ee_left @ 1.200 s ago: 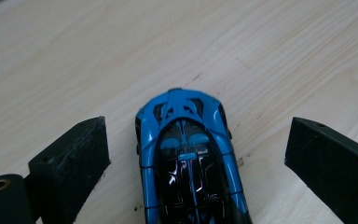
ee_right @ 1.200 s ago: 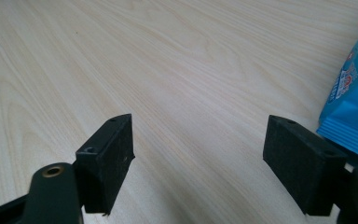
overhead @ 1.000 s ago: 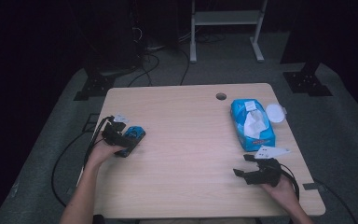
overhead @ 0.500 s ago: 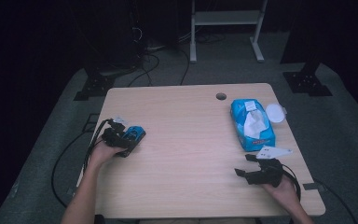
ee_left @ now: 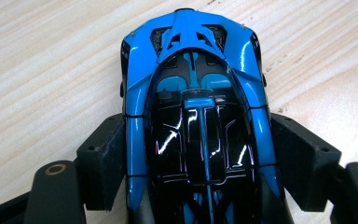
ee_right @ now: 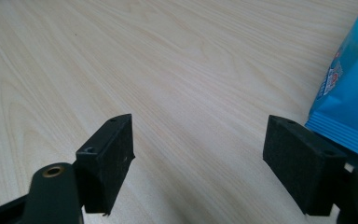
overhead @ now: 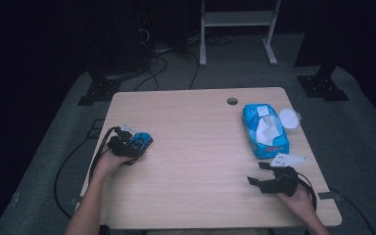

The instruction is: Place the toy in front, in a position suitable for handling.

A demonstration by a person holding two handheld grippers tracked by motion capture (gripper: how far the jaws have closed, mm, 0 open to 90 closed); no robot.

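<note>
Toy car (ee_left: 198, 121): glossy blue body, black roof and panels. Upright on the table (overhead: 200, 161) near its left edge, between the left gripper's fingers (ee_left: 105, 158), pads against both flanks.

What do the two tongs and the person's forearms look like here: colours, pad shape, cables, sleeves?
Both tongs, left and right, are black, with blocky rectangular pads on arms that carry a brass-coloured ring. A black cable trails from the left one. A pale grey three-cornered plate tops the right one. The forearms are bare, no sleeves in sight.
</note>
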